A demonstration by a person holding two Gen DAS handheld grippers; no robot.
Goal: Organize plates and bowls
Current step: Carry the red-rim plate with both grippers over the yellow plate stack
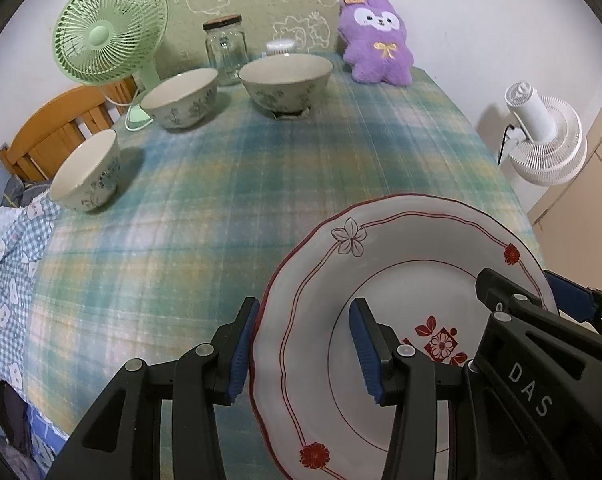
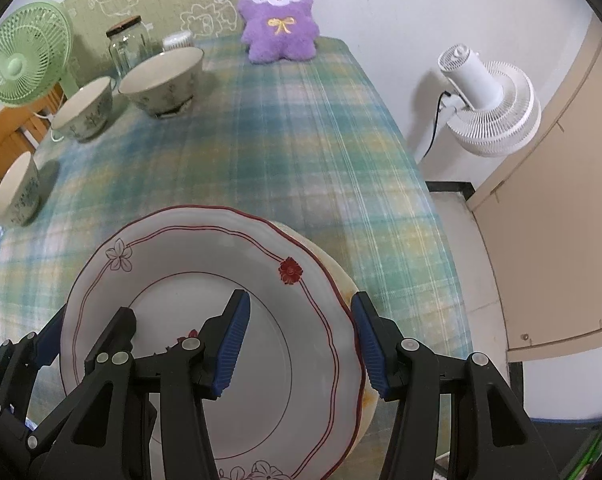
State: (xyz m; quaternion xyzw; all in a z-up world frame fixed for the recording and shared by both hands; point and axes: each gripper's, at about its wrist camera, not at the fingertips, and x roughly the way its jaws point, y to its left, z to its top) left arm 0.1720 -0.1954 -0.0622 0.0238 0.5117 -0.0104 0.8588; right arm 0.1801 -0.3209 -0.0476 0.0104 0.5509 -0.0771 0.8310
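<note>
A white plate with red flower trim (image 1: 405, 292) (image 2: 189, 264) lies at the near edge of the plaid-covered table, on top of a cream plate (image 2: 333, 272). My left gripper (image 1: 305, 352) is open, its jaws straddling the plate's left rim. My right gripper (image 2: 301, 344) is open, its jaws straddling the plate's right rim; it also shows in the left wrist view (image 1: 541, 320). Three floral bowls stand at the left and back: a small one (image 1: 87, 172) (image 2: 17, 190), a middle one (image 1: 181, 98) (image 2: 85, 110) and a large one (image 1: 285, 80) (image 2: 163, 78).
A green desk fan (image 1: 109, 28), a glass jar (image 1: 225, 50) and a purple plush toy (image 1: 375, 42) stand along the table's back edge. A white floor fan (image 2: 489, 108) stands right of the table. A wooden chair (image 1: 57, 128) is at the left.
</note>
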